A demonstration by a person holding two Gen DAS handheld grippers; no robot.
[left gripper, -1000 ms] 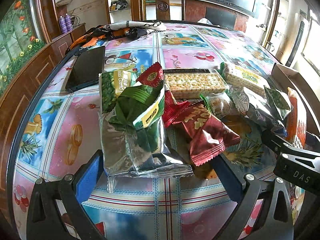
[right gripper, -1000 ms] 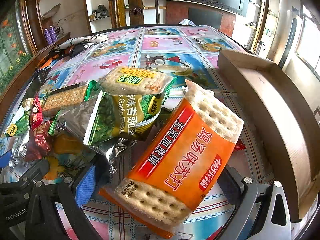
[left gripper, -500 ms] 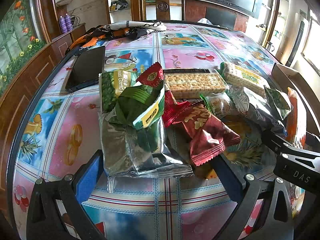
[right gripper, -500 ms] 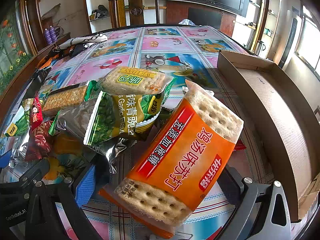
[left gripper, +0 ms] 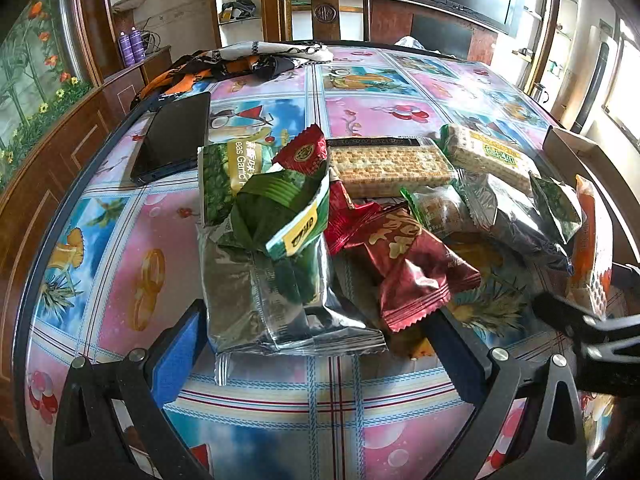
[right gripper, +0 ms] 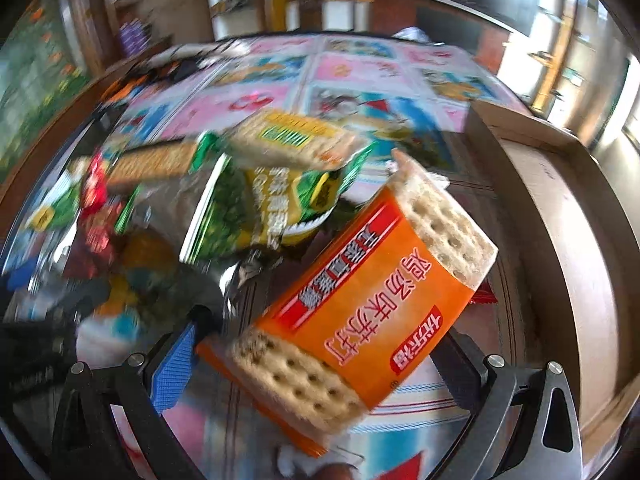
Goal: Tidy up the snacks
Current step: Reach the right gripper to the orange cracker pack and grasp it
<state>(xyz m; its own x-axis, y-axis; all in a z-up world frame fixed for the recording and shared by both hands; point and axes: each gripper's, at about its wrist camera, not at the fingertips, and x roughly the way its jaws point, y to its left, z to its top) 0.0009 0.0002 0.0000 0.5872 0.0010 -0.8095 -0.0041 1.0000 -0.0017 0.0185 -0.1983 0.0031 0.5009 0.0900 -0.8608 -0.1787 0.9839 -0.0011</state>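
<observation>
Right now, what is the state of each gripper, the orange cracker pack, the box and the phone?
Left gripper: open, around the silver pea bags.
Right gripper: shut on orange cracker pack.
Orange cracker pack: sealed, tilted.
Cardboard box: open.
Phone: screen dark, flat on table.

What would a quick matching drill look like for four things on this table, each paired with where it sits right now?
Things:
1. orange cracker pack
2. black phone
3. cardboard box
4. dark red snack packet

Places:
A. flat on the tablecloth, left of the snack pile
B. along the table's right edge
C. between the fingers of the right gripper
D. in the pile, just ahead of the left gripper

Pairs: 1-C, 2-A, 3-B, 4-D
</observation>
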